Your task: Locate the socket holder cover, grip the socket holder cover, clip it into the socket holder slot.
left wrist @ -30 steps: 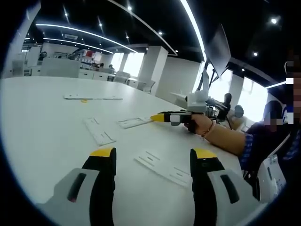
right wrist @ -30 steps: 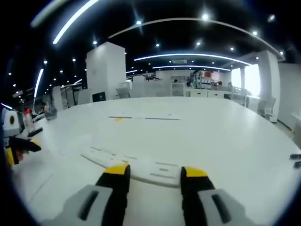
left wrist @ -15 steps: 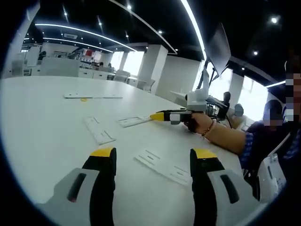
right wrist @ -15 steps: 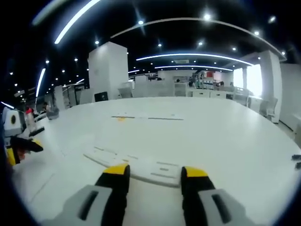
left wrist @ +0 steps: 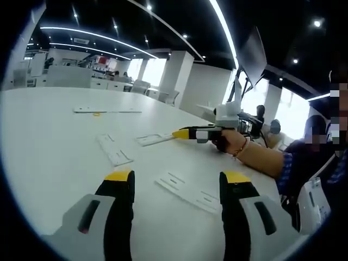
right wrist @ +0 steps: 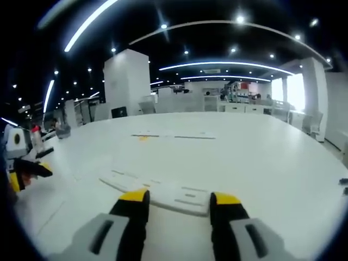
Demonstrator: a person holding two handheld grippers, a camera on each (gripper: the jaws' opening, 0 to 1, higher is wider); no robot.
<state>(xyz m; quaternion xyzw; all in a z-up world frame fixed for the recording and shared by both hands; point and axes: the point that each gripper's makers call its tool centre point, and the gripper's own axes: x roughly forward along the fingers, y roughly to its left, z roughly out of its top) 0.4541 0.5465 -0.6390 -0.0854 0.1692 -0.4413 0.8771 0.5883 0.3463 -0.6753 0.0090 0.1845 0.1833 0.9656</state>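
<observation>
Now right gripper point(right wrist: 175, 198) low over white table point(right wrist: 261, 147), jaws apart, nothing held; flat white socket holder cover point(right wrist: 163, 190) lies just beyond tips. Left gripper point(left wrist: 176, 182) also apart and empty, another white strip point(left wrist: 190, 193) on table past it. Cover looks thin, light, stiff plastic, probably slippery on smooth top. Best take by long edges near middle, not by slotted ends.

Open-plan office, dark ceiling point(right wrist: 179, 22) with long curved light strips point(left wrist: 92, 37) glowing. White square pillar point(right wrist: 126, 81) standing beyond the big white bench point(right wrist: 261, 147). Bright windows point(left wrist: 155, 73) shining far back, desks point(left wrist: 68, 77) lining them.
</observation>
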